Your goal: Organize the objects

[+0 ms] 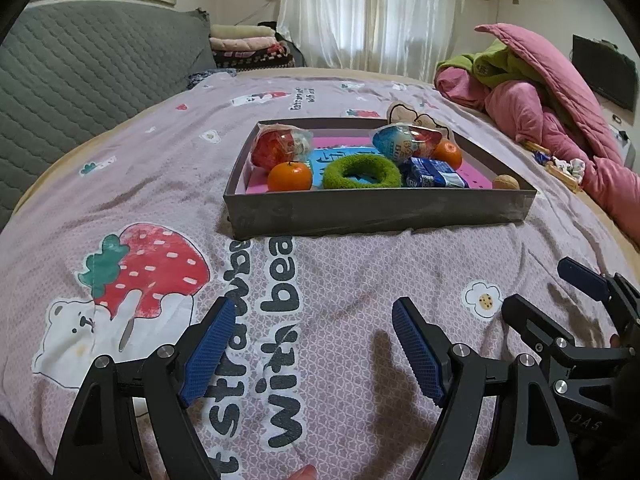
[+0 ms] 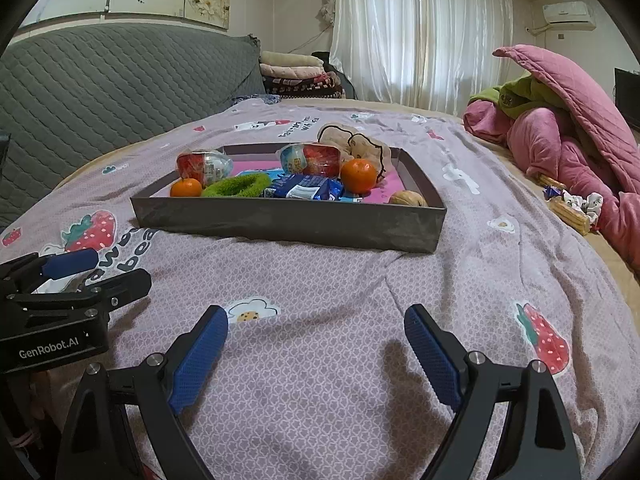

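Only the right wrist view shows the left gripper's (image 2: 76, 276) "GenRobot.AI" label. Both the left gripper (image 1: 314, 320) and the right gripper (image 2: 316, 320) hover spread and empty over the bedsheet (image 1: 352, 280), near the shallow grey tray (image 1: 380, 210). Inside the tray lie two mandarins (image 1: 289, 176), a fuzzy green ring (image 1: 362, 172), a crinkly blue packet (image 1: 434, 174), two wrapped toy eggs (image 1: 280, 146) and a walnut (image 1: 506, 182). Beyond the tray, a pink quilt (image 1: 560, 92) is heaped.
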Available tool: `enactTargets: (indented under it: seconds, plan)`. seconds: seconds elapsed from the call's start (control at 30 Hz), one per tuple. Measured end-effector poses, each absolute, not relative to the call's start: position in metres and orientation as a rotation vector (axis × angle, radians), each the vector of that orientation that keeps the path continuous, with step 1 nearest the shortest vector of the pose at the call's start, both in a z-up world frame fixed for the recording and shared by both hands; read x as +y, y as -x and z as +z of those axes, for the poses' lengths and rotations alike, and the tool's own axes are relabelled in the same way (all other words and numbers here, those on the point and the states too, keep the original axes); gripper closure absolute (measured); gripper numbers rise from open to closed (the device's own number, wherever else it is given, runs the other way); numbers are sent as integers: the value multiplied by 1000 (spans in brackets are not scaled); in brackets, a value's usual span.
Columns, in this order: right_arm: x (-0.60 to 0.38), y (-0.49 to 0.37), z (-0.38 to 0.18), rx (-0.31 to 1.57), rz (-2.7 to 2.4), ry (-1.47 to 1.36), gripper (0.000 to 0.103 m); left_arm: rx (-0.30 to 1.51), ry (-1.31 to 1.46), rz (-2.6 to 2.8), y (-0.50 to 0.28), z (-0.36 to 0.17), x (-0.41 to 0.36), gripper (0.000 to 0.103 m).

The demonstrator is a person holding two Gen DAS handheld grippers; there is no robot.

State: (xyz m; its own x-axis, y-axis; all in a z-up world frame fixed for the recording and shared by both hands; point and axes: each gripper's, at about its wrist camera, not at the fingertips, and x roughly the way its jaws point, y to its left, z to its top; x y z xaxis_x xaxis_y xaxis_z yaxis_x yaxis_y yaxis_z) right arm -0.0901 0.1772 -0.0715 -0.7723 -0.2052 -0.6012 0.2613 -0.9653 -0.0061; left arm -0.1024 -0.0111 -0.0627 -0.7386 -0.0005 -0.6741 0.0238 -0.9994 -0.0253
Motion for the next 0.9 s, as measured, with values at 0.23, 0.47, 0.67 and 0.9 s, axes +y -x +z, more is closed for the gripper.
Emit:
enactTargets:
  seconds: [0.23, 0.47, 0.67, 0.9]
  plan:
    - [177, 91, -72, 132, -2740, -916, 13, 56, -1136, -2918, 103, -63, -10, 21]
    - [177, 91, -72, 134, -2739, -917, 13, 62, -1140, -2914, 103, -65, -11, 21]
    - [176, 91, -73, 136, -2738, -918, 13, 63, -1143, -2913, 104, -66, -11, 21]
    - [176, 91, -73, 136, -2738, -920, 13, 69, -1156, -2930, 105, -68, -11, 22]
